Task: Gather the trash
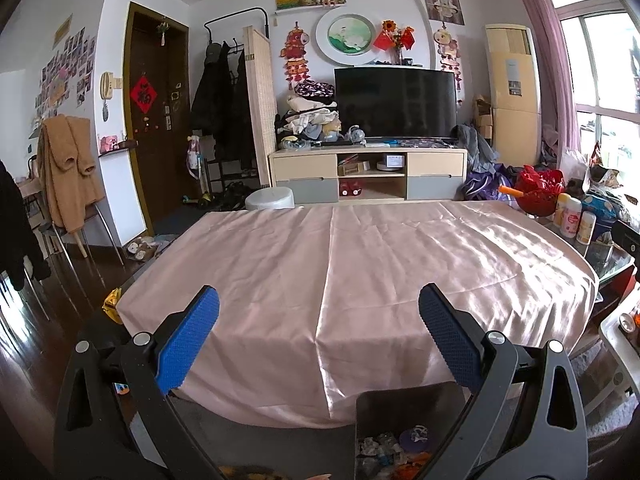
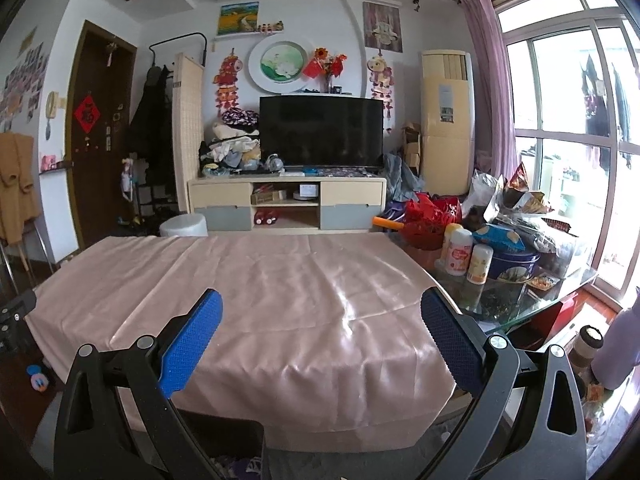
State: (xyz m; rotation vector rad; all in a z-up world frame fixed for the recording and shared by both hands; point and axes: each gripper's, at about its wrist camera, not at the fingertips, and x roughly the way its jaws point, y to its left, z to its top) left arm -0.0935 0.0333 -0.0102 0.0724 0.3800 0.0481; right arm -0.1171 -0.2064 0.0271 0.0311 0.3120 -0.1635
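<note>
My left gripper [image 1: 319,308] is open and empty, held above the near edge of a table covered with a pink satin cloth [image 1: 360,264]. My right gripper [image 2: 321,312] is open and empty too, over the same cloth [image 2: 280,280]. A dark trash bin [image 1: 400,432] stands on the floor below the table's near edge, with crumpled wrappers and scraps [image 1: 396,452] inside. Its rim shows at the bottom of the right wrist view [image 2: 232,436]. The cloth bears nothing in either view.
The table's right end holds bottles [image 2: 460,252], a blue tin [image 2: 514,264], snack bags [image 2: 520,196] and red bags [image 2: 432,216]. A white stool [image 1: 270,198] stands beyond the far edge. A TV cabinet [image 1: 368,172] lines the back wall. A chair with a brown coat [image 1: 68,172] stands left.
</note>
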